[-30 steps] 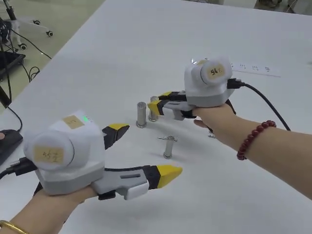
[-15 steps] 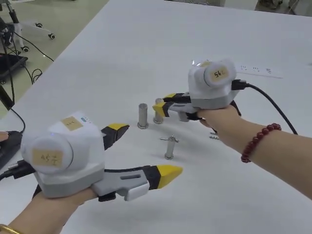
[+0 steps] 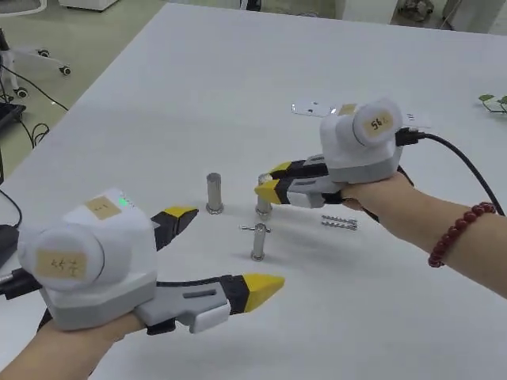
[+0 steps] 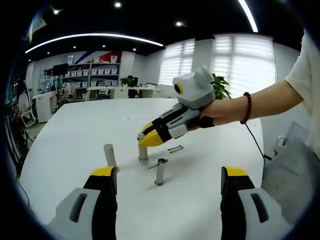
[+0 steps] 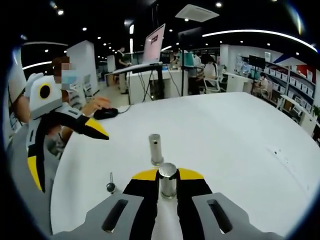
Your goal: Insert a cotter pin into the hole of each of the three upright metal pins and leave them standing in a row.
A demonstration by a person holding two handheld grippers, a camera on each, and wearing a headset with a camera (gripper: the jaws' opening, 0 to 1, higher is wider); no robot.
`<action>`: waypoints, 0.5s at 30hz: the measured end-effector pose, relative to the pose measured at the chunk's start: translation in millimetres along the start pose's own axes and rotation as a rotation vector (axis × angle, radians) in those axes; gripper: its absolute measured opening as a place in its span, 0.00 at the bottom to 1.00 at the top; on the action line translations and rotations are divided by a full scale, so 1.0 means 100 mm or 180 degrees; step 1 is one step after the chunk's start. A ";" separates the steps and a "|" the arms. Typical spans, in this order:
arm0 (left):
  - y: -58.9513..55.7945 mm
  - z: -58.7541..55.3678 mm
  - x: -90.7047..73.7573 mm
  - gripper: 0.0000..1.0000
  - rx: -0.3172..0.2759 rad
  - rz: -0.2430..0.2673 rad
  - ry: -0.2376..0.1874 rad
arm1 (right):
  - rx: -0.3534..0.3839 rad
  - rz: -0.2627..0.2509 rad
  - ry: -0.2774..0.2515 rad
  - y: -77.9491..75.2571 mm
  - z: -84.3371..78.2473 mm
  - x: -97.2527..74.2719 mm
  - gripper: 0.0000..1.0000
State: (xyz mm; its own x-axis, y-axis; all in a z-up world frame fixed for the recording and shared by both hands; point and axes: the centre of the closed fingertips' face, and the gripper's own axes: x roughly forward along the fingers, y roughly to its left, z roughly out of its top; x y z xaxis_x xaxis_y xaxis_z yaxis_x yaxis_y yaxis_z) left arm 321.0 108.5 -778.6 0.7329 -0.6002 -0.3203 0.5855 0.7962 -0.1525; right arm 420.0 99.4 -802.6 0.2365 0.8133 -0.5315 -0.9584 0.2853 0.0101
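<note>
Three metal pins stand on the white table (image 3: pixel 238 87). One bare pin (image 3: pixel 214 192) (image 4: pixel 109 156) (image 5: pixel 156 148) stands alone at the left. My right gripper (image 3: pixel 268 184) (image 4: pixel 150 138) (image 5: pixel 167 176) is shut on the second pin (image 3: pixel 264 207) (image 4: pixel 143 152) (image 5: pixel 167 184), which stays upright on the table. The third pin (image 3: pixel 258 241) (image 4: pixel 160 172) stands nearer me with a cotter pin through its top. Loose cotter pins (image 3: pixel 339 222) (image 4: pixel 175 148) lie beside the right hand. My left gripper (image 3: pixel 222 249) (image 4: pixel 169 175) hovers open and holds nothing, short of the pins.
A white power strip (image 3: pixel 317 108) lies at the far side of the table, behind the right gripper, whose black cable (image 3: pixel 467 170) trails to the right. The table's left edge (image 3: pixel 71 119) drops to the floor.
The right gripper has slid its held pin to the right, away from the bare pin. The loose cotter pins now lie uncovered beside the hand. The left gripper holds its place.
</note>
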 end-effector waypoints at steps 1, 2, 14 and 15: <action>-0.01 0.01 0.00 0.86 0.0000 -0.0015 -0.0002 | -0.0008 0.0004 0.0006 0.01 -0.01 -0.01 0.13; -0.02 0.01 -0.01 0.85 -0.0002 -0.0023 -0.0008 | -0.0047 0.0021 0.0027 0.03 -0.03 -0.05 0.13; -0.08 0.02 -0.05 0.85 0.0016 -0.0046 0.0009 | -0.0048 0.0169 0.0065 0.22 -0.24 -0.35 0.13; -0.09 0.02 -0.05 0.85 0.0021 -0.0048 0.0010 | -0.0054 0.0178 0.0068 0.25 -0.25 -0.38 0.13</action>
State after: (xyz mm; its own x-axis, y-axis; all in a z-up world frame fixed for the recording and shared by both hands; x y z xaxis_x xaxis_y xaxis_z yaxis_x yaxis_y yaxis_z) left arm 312.7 104.2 -773.9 0.7230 -0.6119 -0.3208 0.5987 0.7866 -0.1511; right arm 383.3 62.6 -803.7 0.1794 0.8166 -0.5486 -0.9726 0.2310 0.0259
